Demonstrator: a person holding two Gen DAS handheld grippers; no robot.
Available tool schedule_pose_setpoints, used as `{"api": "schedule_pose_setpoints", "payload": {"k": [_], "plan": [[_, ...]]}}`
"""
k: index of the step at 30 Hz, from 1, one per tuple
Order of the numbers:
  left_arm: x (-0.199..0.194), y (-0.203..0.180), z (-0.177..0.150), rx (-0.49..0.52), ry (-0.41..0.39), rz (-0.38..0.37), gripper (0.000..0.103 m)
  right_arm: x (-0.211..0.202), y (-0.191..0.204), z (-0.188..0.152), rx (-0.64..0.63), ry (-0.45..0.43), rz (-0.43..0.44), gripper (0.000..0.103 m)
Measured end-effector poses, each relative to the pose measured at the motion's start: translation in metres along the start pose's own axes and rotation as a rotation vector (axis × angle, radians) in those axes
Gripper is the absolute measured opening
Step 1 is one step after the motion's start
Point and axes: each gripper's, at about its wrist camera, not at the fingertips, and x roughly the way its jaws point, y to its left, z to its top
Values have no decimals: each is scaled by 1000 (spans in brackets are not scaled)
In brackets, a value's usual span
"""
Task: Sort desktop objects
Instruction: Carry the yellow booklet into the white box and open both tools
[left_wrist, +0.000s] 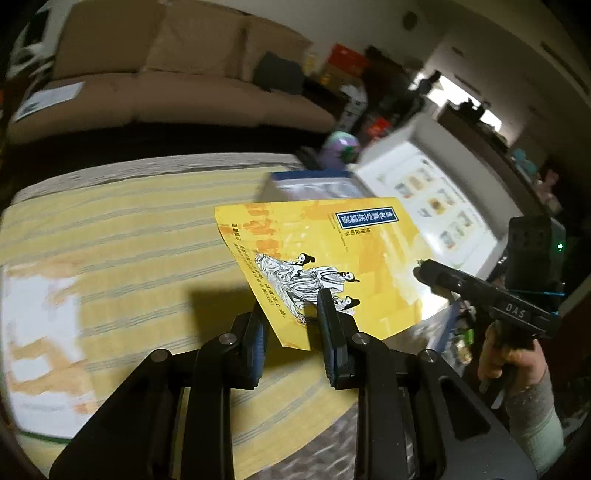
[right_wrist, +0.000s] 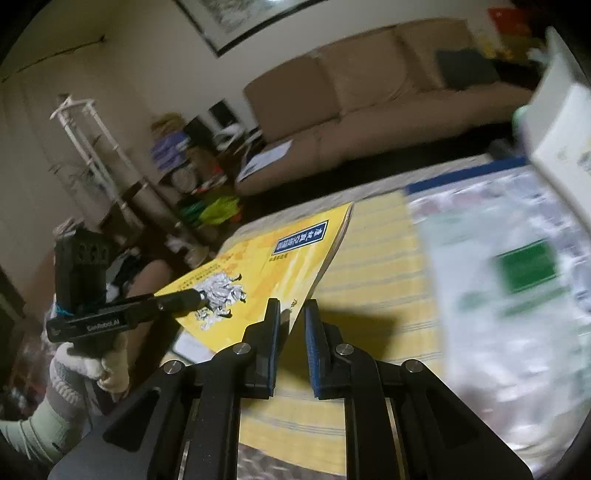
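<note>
A yellow book (left_wrist: 332, 258) with drawn figures on its cover is held tilted above the yellow striped mat (left_wrist: 129, 240). My left gripper (left_wrist: 291, 306) has its jaws around the book's near corner. My right gripper (right_wrist: 291, 306) has its jaws around the book's opposite edge; the book also shows in the right wrist view (right_wrist: 273, 258). Each gripper shows in the other's view, the right one (left_wrist: 480, 291) and the left one (right_wrist: 147, 306), with its tip on the book. The book casts a shadow on the mat below it.
A white box with printed pictures (left_wrist: 436, 192) stands at the mat's right. A blue-edged book (left_wrist: 310, 184) lies behind the yellow one. A shiny plastic-wrapped pack (right_wrist: 517, 295) lies on the right. A white and orange sheet (left_wrist: 40, 332) lies left. A sofa (left_wrist: 166, 85) is beyond the table.
</note>
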Motion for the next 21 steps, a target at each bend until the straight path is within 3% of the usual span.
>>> {"api": "schedule_pose_setpoints", "payload": {"k": [5, 10, 15, 21], "plan": [[70, -65, 17, 33, 64, -62, 23, -61, -70, -1, 55, -54, -96, 13], [137, -106, 33, 29, 142, -124, 23, -93, -126, -23, 147, -108, -141, 13], [187, -134, 52, 82, 184, -97, 23, -96, -169, -55, 228, -107, -151, 14], [229, -156, 65, 140, 211, -15, 23, -86, -177, -74, 250, -105, -123, 15]]}}
